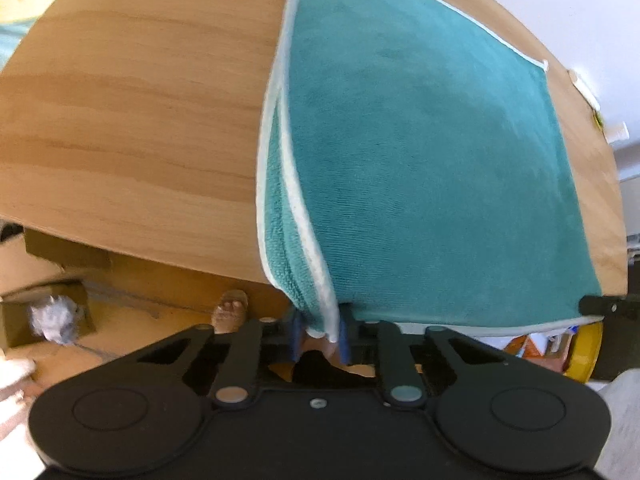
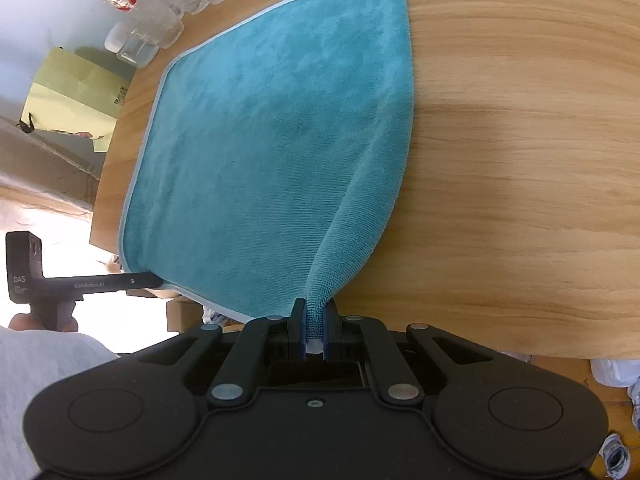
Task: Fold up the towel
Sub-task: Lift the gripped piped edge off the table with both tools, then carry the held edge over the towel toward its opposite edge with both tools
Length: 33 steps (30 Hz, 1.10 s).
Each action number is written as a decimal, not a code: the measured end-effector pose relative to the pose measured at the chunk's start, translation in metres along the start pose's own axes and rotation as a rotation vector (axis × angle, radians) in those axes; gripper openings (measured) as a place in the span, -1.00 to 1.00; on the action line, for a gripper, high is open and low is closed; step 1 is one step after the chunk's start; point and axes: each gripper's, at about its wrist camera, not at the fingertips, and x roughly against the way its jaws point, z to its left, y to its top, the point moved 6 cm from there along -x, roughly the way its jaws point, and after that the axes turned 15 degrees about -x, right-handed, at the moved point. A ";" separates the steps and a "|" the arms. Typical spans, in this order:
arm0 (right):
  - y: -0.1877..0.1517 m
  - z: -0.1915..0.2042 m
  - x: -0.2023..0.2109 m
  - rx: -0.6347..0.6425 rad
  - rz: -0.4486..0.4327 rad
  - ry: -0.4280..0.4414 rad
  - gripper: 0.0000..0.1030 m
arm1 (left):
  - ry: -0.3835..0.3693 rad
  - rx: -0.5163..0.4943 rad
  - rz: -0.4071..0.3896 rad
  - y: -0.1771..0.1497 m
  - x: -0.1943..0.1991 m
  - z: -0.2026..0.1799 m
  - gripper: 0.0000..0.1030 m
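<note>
Both my claws clamped on the towel's near corners.
The teal towel (image 1: 420, 160) lies folded on the wooden table (image 1: 132, 120); my left gripper (image 1: 322, 334) and right gripper (image 2: 314, 326) pinch its overhanging near edge.

Both grippers are matte black: round embossed discs, silver pivot rivets, blue-lined fingers (image 2: 328, 330). The left gripper (image 2: 80, 284) bears white "DAS" lettering. Grey sleeve (image 2: 44, 360); bare sandalled foot (image 1: 230, 312).

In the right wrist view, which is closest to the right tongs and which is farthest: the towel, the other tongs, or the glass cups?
1. Towel: pinched in the right tongs.
2. Left tongs: at the towel's near left corner.
3. Glass cups: far back, upper left.
</note>
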 end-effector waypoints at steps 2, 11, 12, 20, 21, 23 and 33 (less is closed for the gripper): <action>0.001 0.000 0.000 0.003 0.002 0.002 -0.85 | 0.005 -0.018 -0.013 0.002 0.005 -0.003 -0.82; 0.002 0.003 0.011 0.041 -0.005 0.013 -0.85 | 0.000 -0.076 -0.033 0.011 0.030 -0.008 -0.82; 0.002 0.002 0.012 0.033 -0.007 0.019 -0.85 | 0.004 -0.082 -0.028 0.011 0.030 -0.007 -0.82; -0.002 0.000 0.011 0.010 -0.017 0.030 -0.85 | 0.020 -0.033 0.014 0.007 0.010 -0.002 -0.52; -0.002 0.000 0.011 0.009 -0.018 0.029 -0.85 | 0.021 -0.024 0.020 0.005 0.008 0.001 -0.33; -0.002 -0.001 0.008 0.014 -0.012 0.015 -0.85 | 0.014 -0.004 0.017 0.003 0.008 0.008 -0.29; 0.002 0.006 0.002 0.032 0.014 0.015 -0.85 | -0.043 0.097 -0.037 -0.009 0.004 0.025 -0.18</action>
